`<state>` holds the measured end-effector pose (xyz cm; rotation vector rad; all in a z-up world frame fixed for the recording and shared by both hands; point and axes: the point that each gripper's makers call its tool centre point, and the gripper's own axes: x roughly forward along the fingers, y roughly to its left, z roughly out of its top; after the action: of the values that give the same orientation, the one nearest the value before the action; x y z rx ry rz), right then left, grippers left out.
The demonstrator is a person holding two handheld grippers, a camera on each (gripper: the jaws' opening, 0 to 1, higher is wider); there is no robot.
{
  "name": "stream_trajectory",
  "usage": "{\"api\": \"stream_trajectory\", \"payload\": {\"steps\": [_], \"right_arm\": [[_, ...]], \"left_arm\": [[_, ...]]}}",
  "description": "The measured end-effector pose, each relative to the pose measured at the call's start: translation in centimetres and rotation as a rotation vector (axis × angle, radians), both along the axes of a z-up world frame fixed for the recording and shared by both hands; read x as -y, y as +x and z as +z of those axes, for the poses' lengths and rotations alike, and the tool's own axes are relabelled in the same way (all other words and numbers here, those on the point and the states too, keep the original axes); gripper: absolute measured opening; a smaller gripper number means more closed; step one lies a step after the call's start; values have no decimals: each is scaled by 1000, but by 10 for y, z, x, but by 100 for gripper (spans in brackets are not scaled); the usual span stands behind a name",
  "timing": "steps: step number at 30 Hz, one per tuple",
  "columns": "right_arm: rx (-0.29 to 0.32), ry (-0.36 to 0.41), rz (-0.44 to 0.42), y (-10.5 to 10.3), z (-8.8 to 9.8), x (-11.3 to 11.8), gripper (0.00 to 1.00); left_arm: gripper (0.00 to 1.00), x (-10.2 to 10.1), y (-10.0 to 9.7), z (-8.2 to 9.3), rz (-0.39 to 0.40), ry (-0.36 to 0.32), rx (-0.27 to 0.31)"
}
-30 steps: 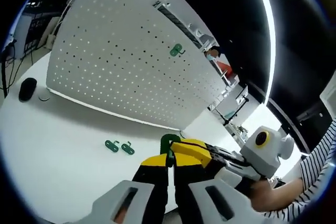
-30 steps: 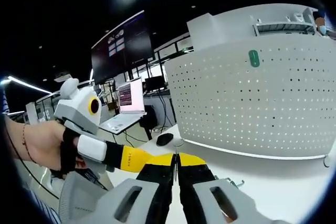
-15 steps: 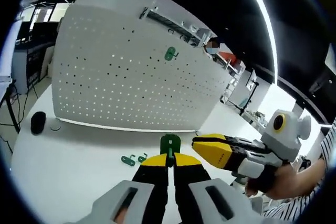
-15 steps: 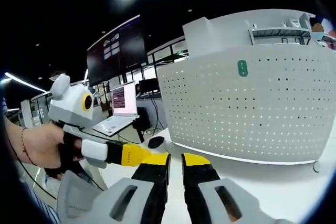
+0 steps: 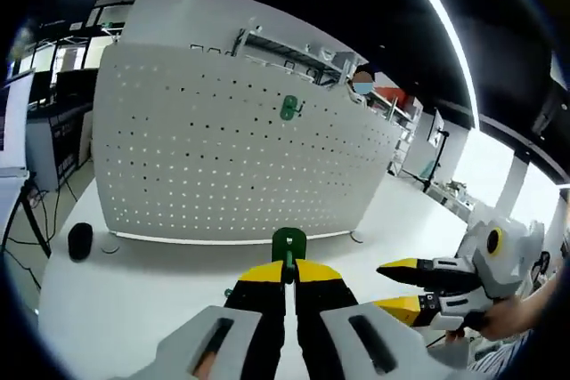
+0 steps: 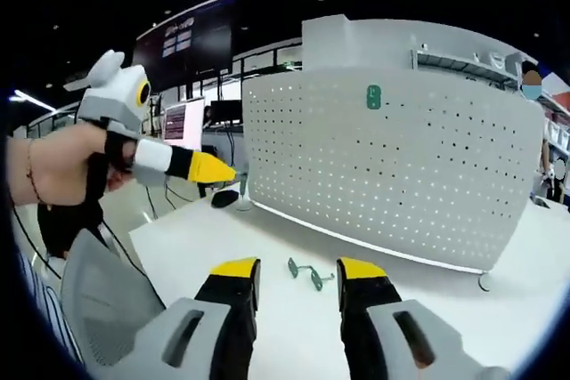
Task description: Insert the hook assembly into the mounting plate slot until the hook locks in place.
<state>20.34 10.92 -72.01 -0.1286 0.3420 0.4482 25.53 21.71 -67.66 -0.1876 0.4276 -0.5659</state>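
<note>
1. Two changes show since a moment ago: the right gripper (image 6: 296, 275), whose yellow tips were together beside the left gripper (image 5: 287, 275), now has its jaws wide apart and has drawn away to the side, while the left gripper keeps its jaws narrow, clamped on the green hook assembly (image 5: 289, 243).
2. For the task, I judge this to mean that the hand-over is finished: the left gripper alone carries the hook, and it now faces the white pegboard (image 5: 223, 157) more squarely.
3. One green hook (image 5: 290, 109) already sits high on the pegboard, upright against the panel; in the right gripper view the same piece (image 6: 373, 97) is near the upper edge.
4. Two spare green hooks (image 6: 307, 271) lie flat on the white table (image 6: 267, 255), between the open jaws in the right gripper view and well in front of the board.
5. As for material, the pegboard is matt white sheet, slightly curved by the lens, with regular rows of small round holes; the hooks look like glossy green plastic with a thin wire part, and the table is smooth and bright.
6. A black computer mouse (image 5: 80, 241) rests on the table near the left end of the board.
7. Insertion is not yet begun; the held hook is well apart from the board.
</note>
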Motion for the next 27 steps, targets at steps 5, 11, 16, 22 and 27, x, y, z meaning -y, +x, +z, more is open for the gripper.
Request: {"api": "stream_trajectory", "payload": {"steps": [5, 11, 16, 22, 27], "right_arm": [[-95, 37, -25, -9, -24, 7, 46], [-115, -21, -40, -13, -39, 13, 59], [-123, -50, -50, -15, -48, 15, 64], [-145, -43, -50, -18, -56, 16, 66], [-150, -45, -39, -18, -58, 14, 69]], "left_arm": [[1, -2, 11, 8, 20, 20, 52], [1, -11, 23, 9, 80, 54, 79], [1, -18, 31, 14, 138, 104, 147], [1, -19, 43, 16, 167, 132, 167], [1, -21, 56, 20, 206, 128, 177]]}}
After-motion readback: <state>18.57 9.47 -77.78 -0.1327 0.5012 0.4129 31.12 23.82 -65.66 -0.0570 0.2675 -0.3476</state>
